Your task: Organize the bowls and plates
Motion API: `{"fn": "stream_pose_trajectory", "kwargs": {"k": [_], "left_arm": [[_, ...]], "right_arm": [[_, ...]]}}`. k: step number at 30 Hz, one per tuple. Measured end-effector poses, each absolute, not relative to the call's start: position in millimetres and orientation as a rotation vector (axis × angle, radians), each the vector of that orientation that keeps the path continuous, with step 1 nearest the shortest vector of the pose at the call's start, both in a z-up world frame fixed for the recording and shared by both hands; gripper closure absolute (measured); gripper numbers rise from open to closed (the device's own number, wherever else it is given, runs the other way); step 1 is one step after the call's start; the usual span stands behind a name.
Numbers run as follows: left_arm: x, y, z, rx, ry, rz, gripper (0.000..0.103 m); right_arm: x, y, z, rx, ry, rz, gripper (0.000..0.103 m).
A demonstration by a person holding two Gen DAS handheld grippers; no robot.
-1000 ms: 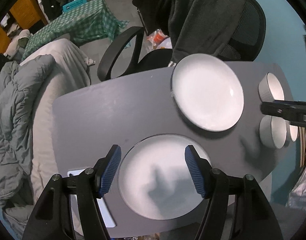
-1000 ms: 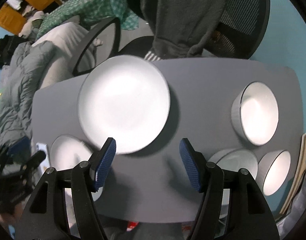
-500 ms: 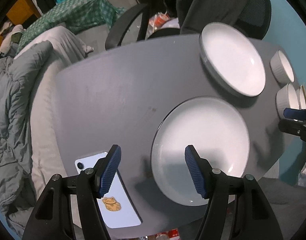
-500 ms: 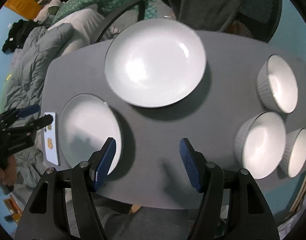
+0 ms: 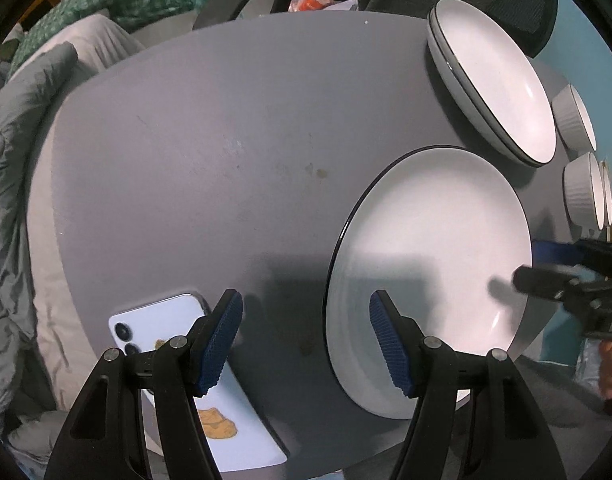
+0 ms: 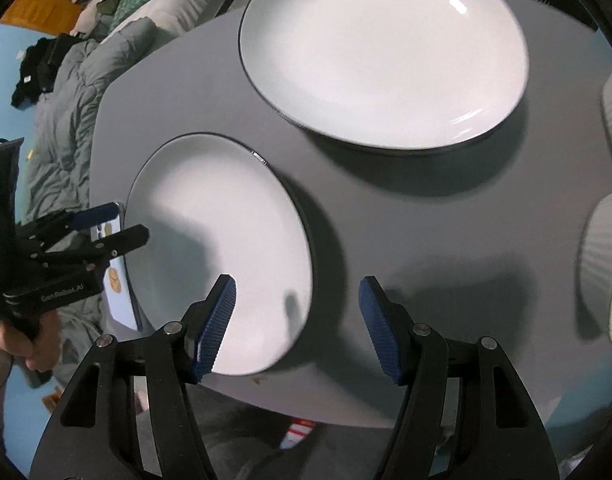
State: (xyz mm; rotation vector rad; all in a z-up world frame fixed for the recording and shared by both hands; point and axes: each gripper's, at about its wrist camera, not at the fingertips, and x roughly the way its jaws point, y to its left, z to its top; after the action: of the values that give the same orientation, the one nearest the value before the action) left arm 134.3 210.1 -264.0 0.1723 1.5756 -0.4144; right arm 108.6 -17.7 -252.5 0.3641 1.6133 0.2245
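Plate stock consists of two white, dark-rimmed units lying flat, face up, on the grey table (image 5: 194,152). The near plate (image 5: 430,276) sits at the table's front edge; the far plate (image 5: 494,80) sits behind it toward the back edge, close but not touching. Being round, neither has a long axis.

Three white ribbed bowls stand upright, mouths up, on the right of the table: bowl one (image 5: 574,122) beside the far plate, bowl two (image 5: 584,192) nearer the front, and bowl three (image 5: 607,196) just behind bowl two, mostly hidden by it.

The left gripper (image 5: 304,342) hovers over the near plate's left rim, jaws apart, nothing between them. The right gripper (image 6: 296,322) hovers over the same plate's right rim, jaws likewise apart and empty. In the left wrist view the tips of the right gripper overlap the plate's right edge; contact cannot be determined.

A light-blue phone (image 5: 210,392) lies face down to the left of the near plate, with a yellow cat sticker on its back. The left gripper body carries lettering that reads roughly "GenRobot.AI". A grey quilt (image 5: 10,168) lies beyond the table's left edge, and an office chair (image 5: 518,4) stands behind the far plate.
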Motion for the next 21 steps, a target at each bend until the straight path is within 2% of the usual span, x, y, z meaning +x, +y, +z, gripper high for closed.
{"fn": "stream_pose_trajectory", "kwargs": {"k": [2,3,7,9,11,14,16,21], "left_arm": [[137,210,-266,0.154,1.583,-0.417,0.036],[138,210,-266,0.146,1.585,-0.419,0.037],[141,209,-273,0.116,1.616,-0.42,0.055],[142,209,-271,0.095,1.606,-0.423,0.06],[144,209,-272,0.065,1.624,-0.439,0.07],[141,205,-272,0.049,1.642,-0.452,0.084],[135,199,-270,0.074,1.628,-0.44,0.082],[119,193,-271,0.064,1.643,-0.418,0.082]], "right_arm": [[108,-15,-257,0.369,1.622,0.223,0.041],[107,-13,-259,0.372,1.621,0.227,0.049],[104,-12,-263,0.377,1.633,0.24,0.065],[105,-12,-265,0.392,1.637,0.246,0.068],[105,-15,-267,0.395,1.639,0.236,0.071],[106,-20,-272,0.418,1.643,0.223,0.08],[105,-24,-274,0.44,1.652,0.22,0.086],[106,-28,-276,0.482,1.661,0.231,0.089]]}}
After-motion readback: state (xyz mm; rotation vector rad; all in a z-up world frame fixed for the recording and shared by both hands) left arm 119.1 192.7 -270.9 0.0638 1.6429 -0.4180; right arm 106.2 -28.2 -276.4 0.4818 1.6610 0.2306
